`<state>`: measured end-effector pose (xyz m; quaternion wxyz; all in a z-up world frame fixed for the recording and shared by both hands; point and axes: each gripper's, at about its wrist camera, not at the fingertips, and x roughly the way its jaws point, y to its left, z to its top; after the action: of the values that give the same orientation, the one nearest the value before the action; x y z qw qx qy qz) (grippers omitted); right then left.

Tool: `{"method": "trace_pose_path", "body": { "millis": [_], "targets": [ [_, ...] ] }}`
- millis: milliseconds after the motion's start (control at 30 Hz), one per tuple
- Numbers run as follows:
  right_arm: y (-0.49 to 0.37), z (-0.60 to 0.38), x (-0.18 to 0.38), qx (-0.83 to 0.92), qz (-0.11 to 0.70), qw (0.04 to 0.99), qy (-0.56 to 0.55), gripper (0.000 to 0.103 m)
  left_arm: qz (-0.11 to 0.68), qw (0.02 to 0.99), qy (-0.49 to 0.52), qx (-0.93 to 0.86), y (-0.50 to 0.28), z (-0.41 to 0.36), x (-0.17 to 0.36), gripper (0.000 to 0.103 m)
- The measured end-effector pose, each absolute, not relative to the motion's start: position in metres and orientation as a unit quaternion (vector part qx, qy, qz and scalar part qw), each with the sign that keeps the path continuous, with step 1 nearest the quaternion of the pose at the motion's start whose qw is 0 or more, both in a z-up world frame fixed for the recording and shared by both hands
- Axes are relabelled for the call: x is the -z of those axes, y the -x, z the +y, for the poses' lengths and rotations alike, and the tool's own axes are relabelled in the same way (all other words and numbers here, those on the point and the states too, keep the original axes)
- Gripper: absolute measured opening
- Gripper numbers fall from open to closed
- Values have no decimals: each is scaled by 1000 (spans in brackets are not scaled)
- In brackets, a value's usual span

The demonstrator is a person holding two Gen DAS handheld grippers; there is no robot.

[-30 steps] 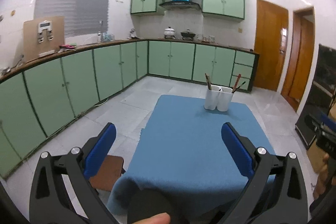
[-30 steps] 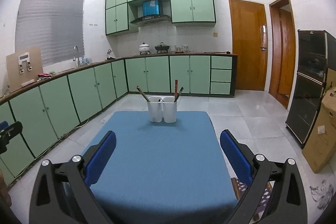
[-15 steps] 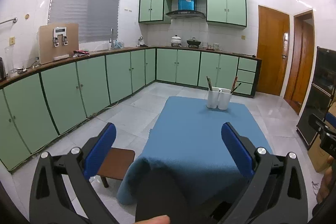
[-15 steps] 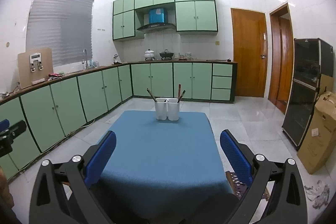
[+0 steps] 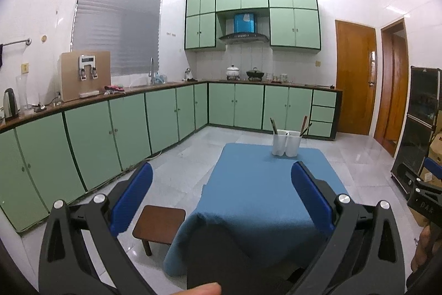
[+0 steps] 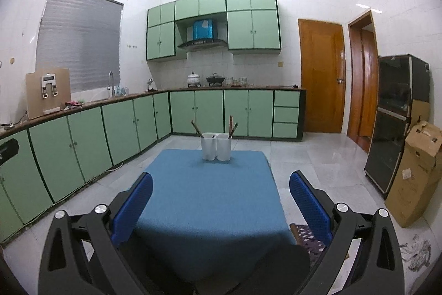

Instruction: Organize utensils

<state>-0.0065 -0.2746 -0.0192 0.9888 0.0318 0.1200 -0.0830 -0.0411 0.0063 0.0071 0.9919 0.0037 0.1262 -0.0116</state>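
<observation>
Both grippers pulled back from the table (image 6: 210, 201); jaws spread, empty. Utensil holder (image 6: 216, 149) sits at the far edge. Risk: a long reach tips it off.

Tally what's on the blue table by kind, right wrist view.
White holder cups: 2
Utensil handles sticking up: 3 visible (one in the left cup, two in the right)
Total: 5
Anything deeper inside the cups is hidden. Nothing else lies on the blue tablecloth.
</observation>
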Motion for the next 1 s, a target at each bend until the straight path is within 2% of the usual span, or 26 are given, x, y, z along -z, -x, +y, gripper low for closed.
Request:
{"method": "trace_pose_path", "body": {
  "millis": [1000],
  "targets": [
    [25,-264,18,79,112,990,-23,97,131,991,16,5,46,13,-1,97]
  ]
}}
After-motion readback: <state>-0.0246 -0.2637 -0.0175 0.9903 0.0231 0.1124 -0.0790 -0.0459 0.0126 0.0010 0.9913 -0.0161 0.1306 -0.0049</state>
